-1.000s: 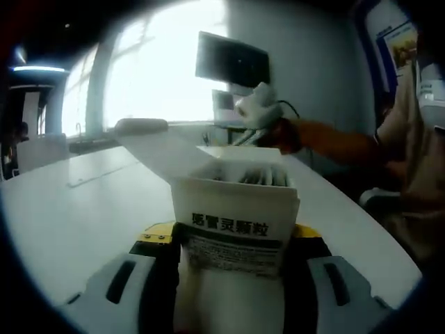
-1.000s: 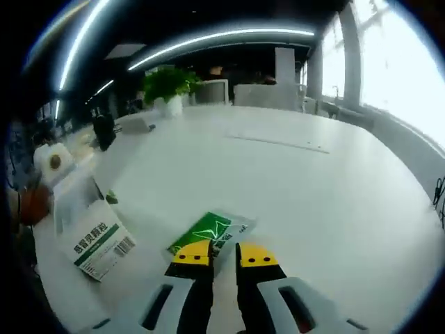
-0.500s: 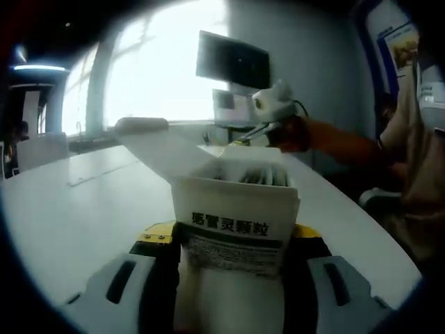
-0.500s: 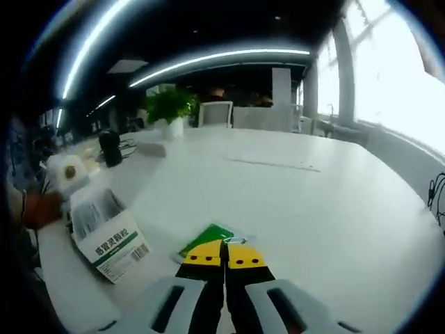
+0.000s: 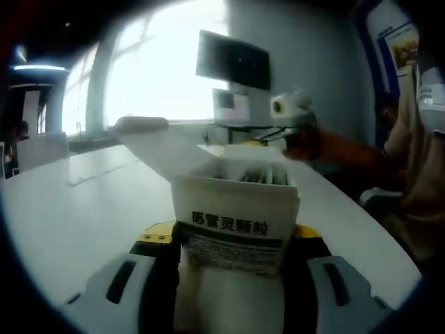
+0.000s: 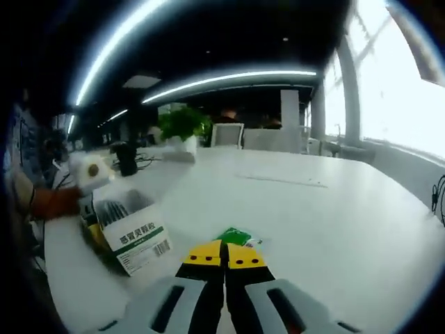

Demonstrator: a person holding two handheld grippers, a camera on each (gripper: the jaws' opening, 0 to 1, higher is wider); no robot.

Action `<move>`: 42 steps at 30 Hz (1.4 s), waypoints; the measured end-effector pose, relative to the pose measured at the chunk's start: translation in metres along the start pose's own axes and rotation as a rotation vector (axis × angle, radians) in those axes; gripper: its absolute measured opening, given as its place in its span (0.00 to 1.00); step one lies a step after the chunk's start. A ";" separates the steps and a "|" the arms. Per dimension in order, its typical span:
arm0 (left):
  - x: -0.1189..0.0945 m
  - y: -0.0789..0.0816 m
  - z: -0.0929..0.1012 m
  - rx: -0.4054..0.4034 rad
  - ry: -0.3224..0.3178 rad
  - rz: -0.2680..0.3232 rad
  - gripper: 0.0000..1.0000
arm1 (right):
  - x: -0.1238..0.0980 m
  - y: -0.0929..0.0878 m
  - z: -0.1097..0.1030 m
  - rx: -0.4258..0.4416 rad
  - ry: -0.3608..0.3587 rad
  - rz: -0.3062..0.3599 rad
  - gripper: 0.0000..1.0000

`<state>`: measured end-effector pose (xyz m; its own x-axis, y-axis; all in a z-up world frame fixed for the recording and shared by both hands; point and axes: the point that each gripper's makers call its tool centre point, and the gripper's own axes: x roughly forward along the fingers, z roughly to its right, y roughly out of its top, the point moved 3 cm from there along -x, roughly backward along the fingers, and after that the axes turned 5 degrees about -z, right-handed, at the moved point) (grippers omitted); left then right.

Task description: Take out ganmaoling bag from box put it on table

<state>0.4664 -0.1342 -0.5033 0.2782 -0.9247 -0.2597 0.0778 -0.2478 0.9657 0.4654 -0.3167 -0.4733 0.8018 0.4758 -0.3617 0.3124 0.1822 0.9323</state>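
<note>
The right gripper [image 6: 224, 256] is seen with its yellow-tipped jaws pressed together and nothing between them. A second ago the same jaws stood apart just short of the ganmaoling bag [image 6: 236, 236]; half a second ago they had already closed empty, and the view has since been lifted and tilted back. The green bag is left flat on the table [image 6: 334, 223], just beyond the jaw tips and apart from them. The release is therefore judged complete: one bag is out and set down.

In the left gripper view, the right gripper [image 5: 292, 111] is seen raised behind the box, higher and further right than in the earlier pictures.

The left gripper [image 5: 233, 240] is clamped on the lower body of the box [image 5: 233, 229], as it was a second ago; the box has not shifted. Its flap [image 5: 156, 146] is held open and more sachets are seen upright inside, though the blur makes a count unsafe.

A plant [image 6: 182, 125] stands well beyond on the table.

If more bags are wanted, a return to the open box is the likely next step.
</note>
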 end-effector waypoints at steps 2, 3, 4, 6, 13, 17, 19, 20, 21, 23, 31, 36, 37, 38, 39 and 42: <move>0.000 0.000 0.000 0.000 0.000 0.000 0.50 | -0.002 -0.004 -0.007 -0.044 0.030 -0.005 0.00; 0.000 0.000 0.000 0.000 0.000 0.000 0.50 | -0.003 -0.004 -0.008 -0.054 0.021 -0.003 0.00; 0.000 0.000 0.000 0.000 0.000 0.000 0.50 | -0.004 -0.004 -0.009 -0.062 0.018 0.010 0.00; 0.000 0.000 0.000 0.000 0.000 0.000 0.50 | -0.008 -0.006 -0.011 -0.075 0.020 0.020 0.00; 0.000 0.000 0.000 0.005 0.002 -0.003 0.50 | -0.016 -0.015 -0.018 -0.135 0.011 0.049 0.00; 0.000 0.000 0.000 0.005 0.002 -0.003 0.50 | -0.018 -0.022 -0.017 -0.133 0.009 0.061 0.00; 0.000 0.000 0.000 0.006 0.001 -0.002 0.50 | -0.019 -0.024 -0.015 -0.099 0.016 0.083 0.00; 0.000 0.000 0.000 0.006 0.001 -0.002 0.50 | -0.019 -0.025 -0.015 -0.095 0.017 0.089 0.00; 0.000 0.000 0.000 0.006 0.001 -0.002 0.50 | -0.020 -0.026 -0.015 -0.092 0.016 0.097 0.00; -0.001 0.000 0.000 0.006 0.001 -0.002 0.50 | -0.021 -0.029 -0.015 -0.086 0.021 0.108 0.00; -0.001 -0.001 0.000 0.005 0.000 -0.001 0.50 | -0.025 -0.033 -0.020 -0.102 0.023 0.127 0.00; -0.001 -0.001 0.000 0.004 0.000 -0.002 0.50 | -0.026 -0.032 -0.021 -0.107 0.020 0.141 0.00; -0.001 -0.001 0.000 0.005 0.000 -0.002 0.50 | -0.025 -0.034 -0.021 -0.102 0.016 0.130 0.00; -0.001 -0.001 0.000 0.005 0.001 -0.002 0.50 | -0.025 -0.034 -0.020 -0.098 0.017 0.124 0.00; -0.001 -0.001 0.000 0.005 0.001 -0.003 0.50 | -0.024 -0.035 -0.021 -0.097 0.020 0.120 0.00; -0.001 -0.001 0.001 0.005 0.000 -0.003 0.50 | -0.024 -0.036 -0.024 -0.113 0.026 0.114 0.00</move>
<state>0.4655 -0.1330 -0.5040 0.2784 -0.9238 -0.2627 0.0740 -0.2521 0.9649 0.4229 -0.3140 -0.4987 0.8147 0.5209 -0.2550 0.1599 0.2209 0.9621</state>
